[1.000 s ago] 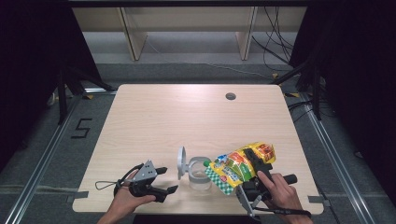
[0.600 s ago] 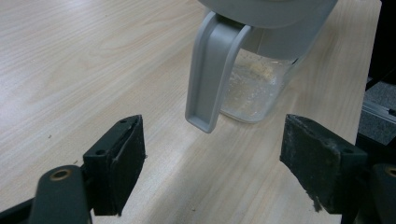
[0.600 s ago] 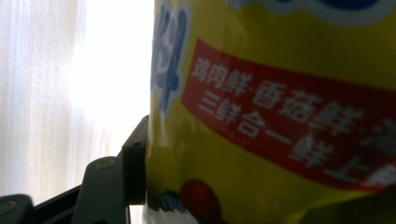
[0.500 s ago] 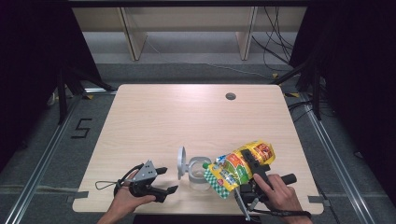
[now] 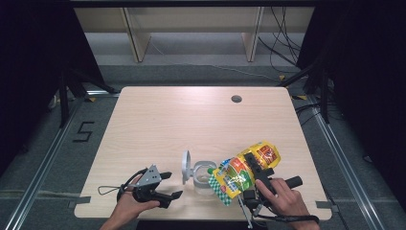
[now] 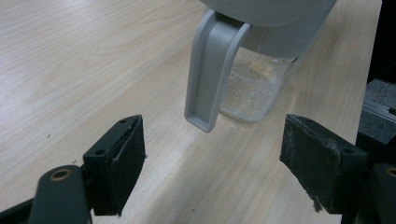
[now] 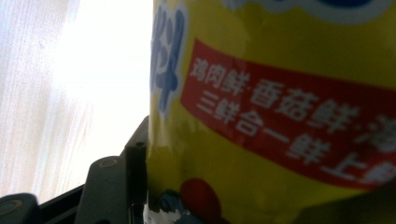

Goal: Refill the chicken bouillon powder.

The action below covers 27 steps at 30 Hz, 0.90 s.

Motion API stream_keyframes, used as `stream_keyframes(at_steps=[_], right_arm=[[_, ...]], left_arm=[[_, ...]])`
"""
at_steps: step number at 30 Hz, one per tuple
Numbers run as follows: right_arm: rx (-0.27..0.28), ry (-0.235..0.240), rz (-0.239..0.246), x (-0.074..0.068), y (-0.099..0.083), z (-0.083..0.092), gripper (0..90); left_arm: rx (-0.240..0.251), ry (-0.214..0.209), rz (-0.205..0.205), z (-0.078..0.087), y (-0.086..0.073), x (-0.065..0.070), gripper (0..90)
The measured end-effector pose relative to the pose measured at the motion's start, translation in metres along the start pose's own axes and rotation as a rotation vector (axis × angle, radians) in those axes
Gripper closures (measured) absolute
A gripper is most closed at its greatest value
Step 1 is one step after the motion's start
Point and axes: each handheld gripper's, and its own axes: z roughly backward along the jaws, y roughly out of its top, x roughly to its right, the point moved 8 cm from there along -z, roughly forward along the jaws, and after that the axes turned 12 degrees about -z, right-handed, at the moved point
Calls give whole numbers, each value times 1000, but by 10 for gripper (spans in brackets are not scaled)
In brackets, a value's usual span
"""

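A yellow seasoning bag (image 5: 244, 170) is held between the fingers of the right gripper (image 5: 256, 175) and tilted with its mouth toward nine o'clock, over the open glass jar (image 5: 203, 175). The jar is stood at the bench's (image 5: 191, 120) six o'clock edge, its grey lid (image 5: 186, 166) raised upright. The bag's mouth is possibly touching the jar's rim. At the jar's eight o'clock the left gripper (image 5: 170, 184) is held, its fingers spread wide and empty.

Yellow printed bag (image 5: 244, 170) tilted over clear grey-lidded jar (image 5: 203, 176), lid up, near table edge
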Motion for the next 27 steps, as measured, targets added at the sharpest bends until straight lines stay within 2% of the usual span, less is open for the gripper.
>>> stream_keyframes(at_steps=[2,4,5,6,8,9,10,14,15,21,23,24,25,26,27], right_arm=[[-3,0,3,0,0,0,414],[23,-46,19,4,2,0,415],[16,-42,8,2,1,0,414],[16,-46,19,2,1,0,415],[19,-46,24,3,1,0,415],[4,-26,16,0,0,0,415],[-7,-18,-12,-4,-2,0,415],[-2,-32,11,0,-1,0,415],[-5,-22,15,-1,-1,0,415],[-6,-26,14,-1,-2,0,415],[-5,-19,32,0,-2,0,415],[8,-25,60,4,0,0,415],[13,-72,74,7,2,2,415],[15,-66,90,8,3,2,415],[22,-79,90,10,3,2,415]], left_arm=[[-7,1,-1,0,0,0,215],[-7,2,24,0,0,2,214],[1,2,8,0,0,1,215],[0,2,-2,0,0,0,215],[2,-4,3,0,0,0,214],[3,-3,3,0,0,0,214],[2,-4,2,0,0,0,215],[3,-4,3,0,0,0,214],[3,-4,3,0,0,0,215],[3,-4,3,0,0,0,215],[4,-4,3,0,0,0,215],[3,-4,3,0,0,0,215],[3,-4,3,0,0,0,215],[4,3,2,0,0,0,214],[4,4,2,0,0,0,215]])
